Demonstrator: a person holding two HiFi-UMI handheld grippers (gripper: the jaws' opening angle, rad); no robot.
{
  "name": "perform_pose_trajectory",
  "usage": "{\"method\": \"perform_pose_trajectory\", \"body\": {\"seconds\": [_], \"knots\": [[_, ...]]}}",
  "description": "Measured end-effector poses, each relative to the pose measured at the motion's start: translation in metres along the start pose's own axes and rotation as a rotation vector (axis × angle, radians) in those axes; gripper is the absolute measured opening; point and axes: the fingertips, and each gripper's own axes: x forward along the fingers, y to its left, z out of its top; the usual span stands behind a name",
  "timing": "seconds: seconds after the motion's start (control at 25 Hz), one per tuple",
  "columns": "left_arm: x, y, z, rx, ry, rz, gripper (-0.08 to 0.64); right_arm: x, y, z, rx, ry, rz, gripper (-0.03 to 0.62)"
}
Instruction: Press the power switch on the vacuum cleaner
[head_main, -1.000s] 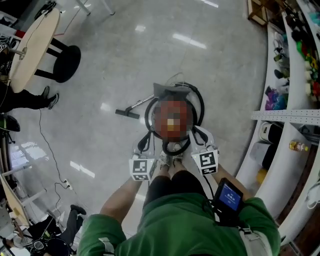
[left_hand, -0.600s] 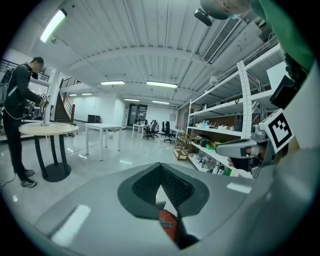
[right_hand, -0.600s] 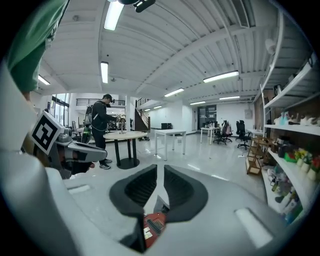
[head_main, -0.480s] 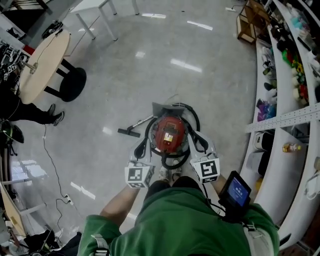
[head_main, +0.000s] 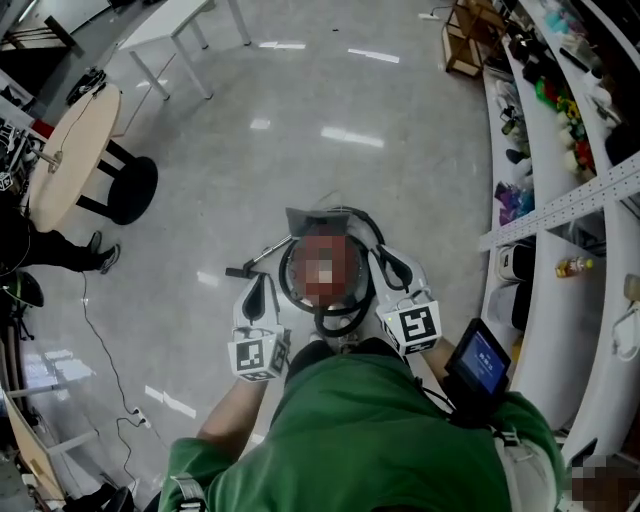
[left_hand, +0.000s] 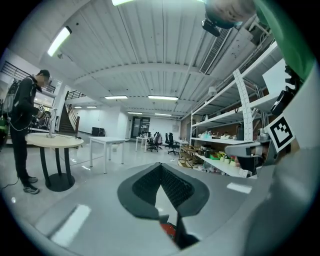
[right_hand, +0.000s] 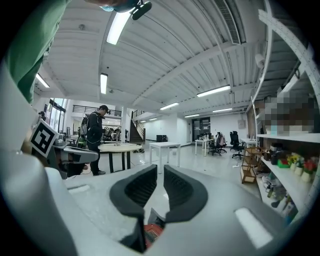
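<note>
A person in a green top is standing on the glossy grey floor (head_main: 400, 180) and looking straight down at the round red canister vacuum cleaner (right_hand: 150, 233), which is sitting just in front of their feet with its black ribbed hose (head_main: 340, 320) looping around the body. The left tongs (head_main: 258, 292) are hovering beside the canister's left flank and the right tongs (head_main: 395, 268) beside its right flank. Neither appears to be touching it.

In the left gripper view the two black pads are meeting at their tips and gripping nothing; only a sliver of red casing is showing below them. In the right gripper view the pads are standing parallel with a narrow slit between them, also empty, and a patch of red casing with a small grille is peeking out underneath. Both cameras are looking out across the room rather than down, so the tongs are pointing forward over the machine, not at it.

The step in hand looks like the approach, with the press not yet made. The power switch cannot be made out in any view. The next move is probably calling for one pair of tongs to be tipped downward, lined up over the switch on the canister's top, and pushed down with closed tips. The left pair is already suited to that.
</note>
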Motion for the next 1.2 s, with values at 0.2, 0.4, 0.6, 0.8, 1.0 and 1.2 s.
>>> {"method": "perform_pose_trajectory", "body": {"seconds": [0.2, 0.4, 0.6, 0.8, 1.0, 1.2], "knots": [[-0.009, 0.001, 0.007, 0.007, 0.005, 0.003, 0.008, -0.009, 0.003, 0.010, 0.004, -0.020, -0.013, 0.041], [-0.021, 0.000, 0.015, 0.030, -0.017, -0.036, 0.008, -0.025, 0.017, 0.018, 0.012, -0.033, -0.053, 0.037], [-0.045, 0.010, 0.020, 0.042, -0.045, -0.073, 0.006, -0.052, 0.047, 0.018, 0.034, -0.024, -0.115, 0.035], [-0.076, 0.022, 0.021, 0.084, -0.072, -0.117, 0.006, -0.077, 0.082, 0.014, 0.058, -0.010, -0.177, 0.032], [-0.114, 0.030, 0.018, 0.083, -0.071, -0.168, 0.006, -0.107, 0.123, 0.011, 0.071, 0.002, -0.228, 0.031], [-0.147, 0.031, 0.015, 0.037, -0.075, -0.228, 0.006, -0.136, 0.160, 0.005, 0.116, 0.015, -0.280, 0.028]]}}
